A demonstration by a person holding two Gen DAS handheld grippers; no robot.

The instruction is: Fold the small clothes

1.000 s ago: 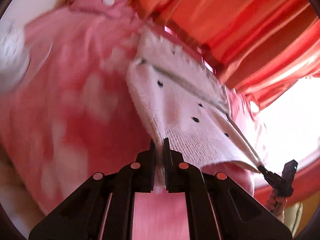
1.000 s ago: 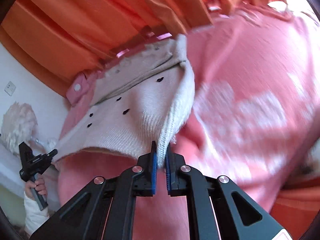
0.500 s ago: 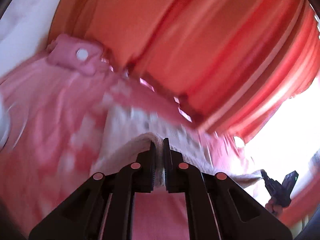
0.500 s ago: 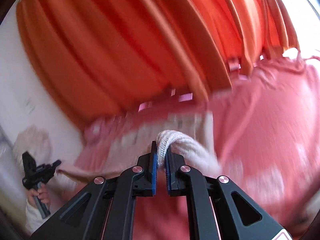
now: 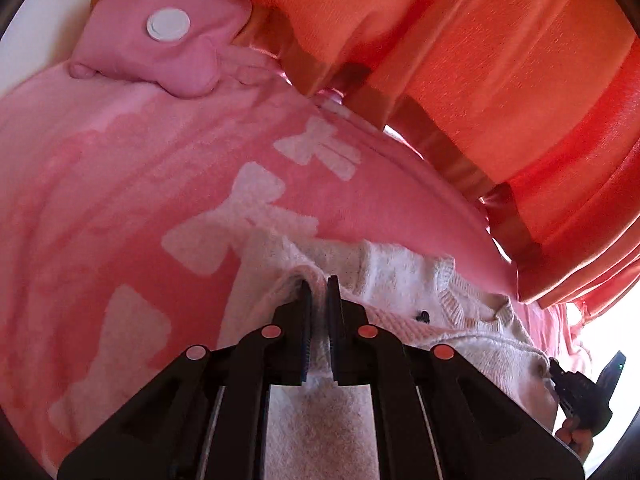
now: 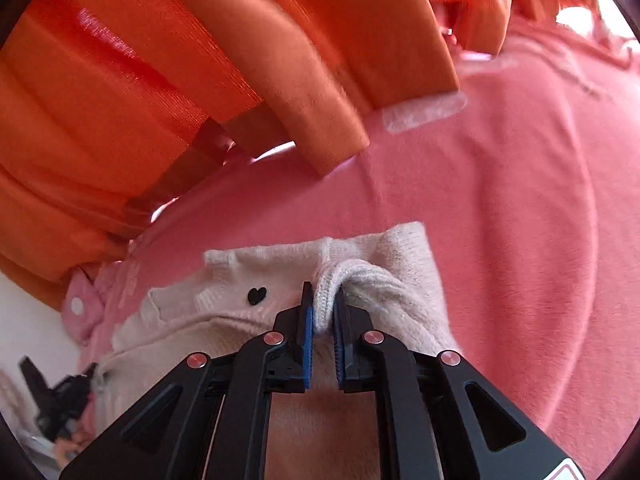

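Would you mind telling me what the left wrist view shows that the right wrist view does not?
Only the left wrist view shows white bow patterns on the pink blanket and, clearly, the pink cushion's white button. Only the right wrist view shows clearly a black heart on the cream knit sweater and the right gripper pinching its ribbed edge. Both show the sweater, blanket and orange curtain; the left gripper also grips the sweater.

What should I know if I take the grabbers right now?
Left gripper: shut on the cream sweater's edge.
Right gripper: shut on the sweater's other corner.
The sweater lies on the pink blanket, its held edge carried over towards the far side, near the orange curtain.
Done: fold brought over.
Left: lay the edge down, let go, smooth it, finish folding.
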